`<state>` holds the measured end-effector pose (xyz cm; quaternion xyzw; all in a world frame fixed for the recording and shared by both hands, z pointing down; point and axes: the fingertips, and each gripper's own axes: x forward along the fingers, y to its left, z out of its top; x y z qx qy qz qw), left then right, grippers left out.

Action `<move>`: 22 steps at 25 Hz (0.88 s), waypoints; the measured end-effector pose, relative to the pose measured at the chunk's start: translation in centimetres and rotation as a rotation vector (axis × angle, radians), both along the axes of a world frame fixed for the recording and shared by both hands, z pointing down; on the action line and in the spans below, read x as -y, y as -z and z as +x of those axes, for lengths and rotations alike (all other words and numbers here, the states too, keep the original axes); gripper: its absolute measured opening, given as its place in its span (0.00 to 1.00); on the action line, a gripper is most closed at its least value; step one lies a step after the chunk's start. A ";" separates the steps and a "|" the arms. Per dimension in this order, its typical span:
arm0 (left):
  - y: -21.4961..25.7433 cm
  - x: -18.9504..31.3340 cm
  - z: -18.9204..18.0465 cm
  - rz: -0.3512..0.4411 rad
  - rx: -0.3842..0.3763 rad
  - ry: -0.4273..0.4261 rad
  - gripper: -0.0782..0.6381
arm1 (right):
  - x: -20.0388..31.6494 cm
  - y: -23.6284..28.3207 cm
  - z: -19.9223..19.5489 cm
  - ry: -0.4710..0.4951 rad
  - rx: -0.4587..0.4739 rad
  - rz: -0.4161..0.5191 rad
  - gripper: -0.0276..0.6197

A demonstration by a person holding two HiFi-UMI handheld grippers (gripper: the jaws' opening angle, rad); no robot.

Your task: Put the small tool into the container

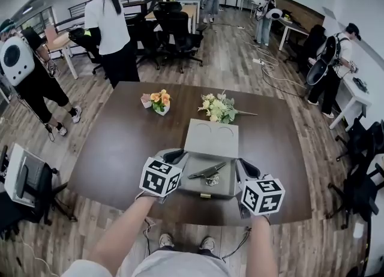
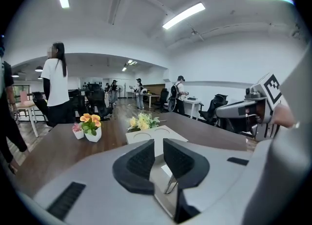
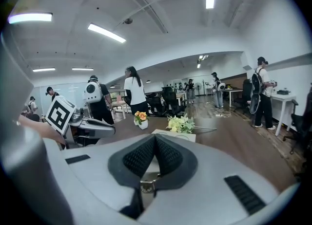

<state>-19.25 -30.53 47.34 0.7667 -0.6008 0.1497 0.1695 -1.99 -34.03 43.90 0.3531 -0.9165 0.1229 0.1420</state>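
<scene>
Left hand-held gripper (image 2: 158,157) first: its two dark pads stand a narrow gap apart, and nothing is caught between them. The right hand-held gripper (image 3: 155,143) has its pads pressed together at the tips and is likewise empty. In the head view the two sit at either side of the grey container (image 1: 227,189), close to its front corners, one to the left and one to the right.

The small tool (image 1: 207,171) lies slantwise on the floor of the open container, touched by neither gripper. The lid (image 1: 210,139) stands thrown back behind it, toward the middle of the brown bench (image 1: 120,144).

By my reading the placing itself is done, since the tool is inside and both grippers are free of it. What remains, if anything, is tidying up — drawing both grippers clear without knocking the tool, or bringing the lid forward and down onto the small latch (image 1: 206,196) at the front edge. Closing it would call for reaching past the tool to the lid's far edge, so the approach should stay high over the contents.
</scene>
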 end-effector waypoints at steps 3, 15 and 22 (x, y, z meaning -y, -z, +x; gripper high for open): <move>1.0 -0.8 -0.8 0.013 -0.014 0.050 0.18 | 0.0 0.6 -0.3 0.020 0.012 0.006 0.05; 5.2 -2.5 -2.8 0.094 -0.006 0.161 0.14 | 0.3 3.1 0.3 0.022 0.049 0.054 0.05; 6.0 -2.2 -2.8 0.115 0.023 0.172 0.11 | 0.4 4.2 0.5 0.016 0.041 0.099 0.05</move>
